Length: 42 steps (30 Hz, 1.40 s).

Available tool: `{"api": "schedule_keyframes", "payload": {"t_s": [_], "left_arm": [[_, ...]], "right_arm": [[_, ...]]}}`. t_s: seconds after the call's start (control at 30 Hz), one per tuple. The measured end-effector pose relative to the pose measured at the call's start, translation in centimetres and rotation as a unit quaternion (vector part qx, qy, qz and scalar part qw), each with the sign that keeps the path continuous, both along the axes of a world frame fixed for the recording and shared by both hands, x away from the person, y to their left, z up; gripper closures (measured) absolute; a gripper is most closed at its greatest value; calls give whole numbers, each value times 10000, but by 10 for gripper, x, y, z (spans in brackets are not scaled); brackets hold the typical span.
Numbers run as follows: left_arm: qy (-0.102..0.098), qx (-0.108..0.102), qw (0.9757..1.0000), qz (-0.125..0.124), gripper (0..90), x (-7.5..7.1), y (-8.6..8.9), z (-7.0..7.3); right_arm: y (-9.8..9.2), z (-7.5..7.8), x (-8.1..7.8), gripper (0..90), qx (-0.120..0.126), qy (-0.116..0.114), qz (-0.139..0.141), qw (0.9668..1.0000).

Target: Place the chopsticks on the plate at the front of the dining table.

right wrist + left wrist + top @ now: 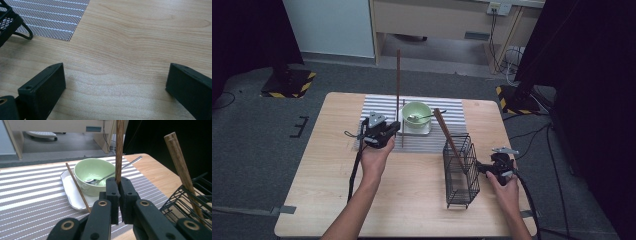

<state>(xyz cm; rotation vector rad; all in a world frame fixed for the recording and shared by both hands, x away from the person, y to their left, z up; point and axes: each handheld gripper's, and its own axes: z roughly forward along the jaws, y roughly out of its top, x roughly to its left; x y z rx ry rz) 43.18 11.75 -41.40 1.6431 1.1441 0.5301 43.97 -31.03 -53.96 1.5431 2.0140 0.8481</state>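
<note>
The left gripper [388, 131] pinches a chopstick [398, 80] upright over the striped mat — the wire basket [460, 170] stands to its right, nearer the right gripper [484, 168], whose jaws gape empty.

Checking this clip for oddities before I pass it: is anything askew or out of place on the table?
One chopstick lies loose with its far end propped on the white tray beside the green bowl. Its mate stands upright, clamped in the left gripper; another stick leans in the wire basket. Nothing looks spilled or broken.
</note>
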Motion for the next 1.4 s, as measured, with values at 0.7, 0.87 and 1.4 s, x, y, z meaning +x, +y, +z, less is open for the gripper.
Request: {"api": "schedule_keyframes", "payload": {"t_s": [0.7, 0.87, 1.4], "left_arm": [[209, 296, 9971, 672, 863, 23, -13, -35], [303, 351, 9959, 775, 863, 27, -12, -44], [447, 474, 9947, 796, 863, 33, -15, -65]], "right_arm": [[0, 0, 0, 26, 7, 3, -8, 10000], [0, 0, 0, 26, 6, 4, -7, 10000], [0, 0, 0, 26, 6, 0, -16, 10000]]}}
